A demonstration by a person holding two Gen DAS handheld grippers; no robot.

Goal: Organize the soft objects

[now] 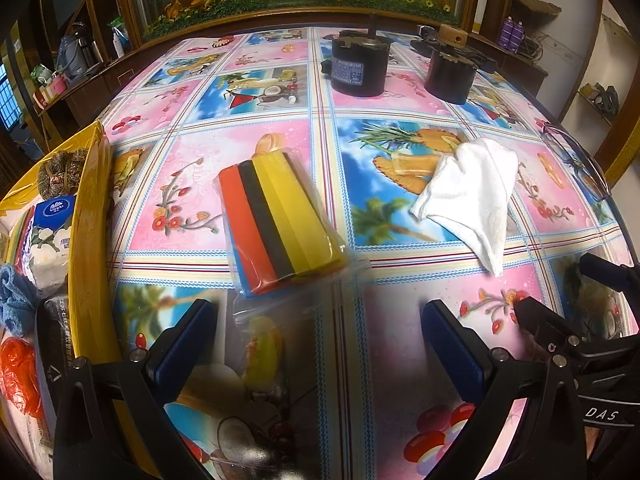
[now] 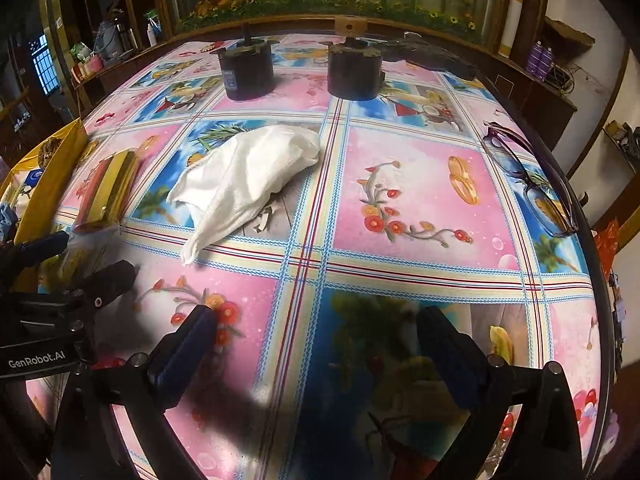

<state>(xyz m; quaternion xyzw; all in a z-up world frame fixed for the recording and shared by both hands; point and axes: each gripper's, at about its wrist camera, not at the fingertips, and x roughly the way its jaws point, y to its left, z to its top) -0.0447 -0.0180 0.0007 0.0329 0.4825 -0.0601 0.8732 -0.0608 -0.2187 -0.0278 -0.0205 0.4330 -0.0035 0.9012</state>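
Left gripper (image 1: 320, 328): my jaws wide, empty; bagged sponge pack (image 1: 280, 220) directly ahead, long axis pointing away.
Right gripper (image 2: 316, 340): my jaws wide, empty; white cloth (image 2: 248, 176) ahead-left.

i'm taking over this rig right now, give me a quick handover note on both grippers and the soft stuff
Left gripper: open, nothing between its fingers, hovering over the table just short of the bagged stack of coloured cloths.
Right gripper: open wide, nothing held, hovering over bare tablecloth.
White cloth: crumpled loose on the table, ahead and left of the right gripper.
Yellow bin at the table's left edge: already holds a tissue pack, a blue towel and other soft items.
Left to do: the coloured cloths and the white cloth are still out on the table, probably due for the bin.
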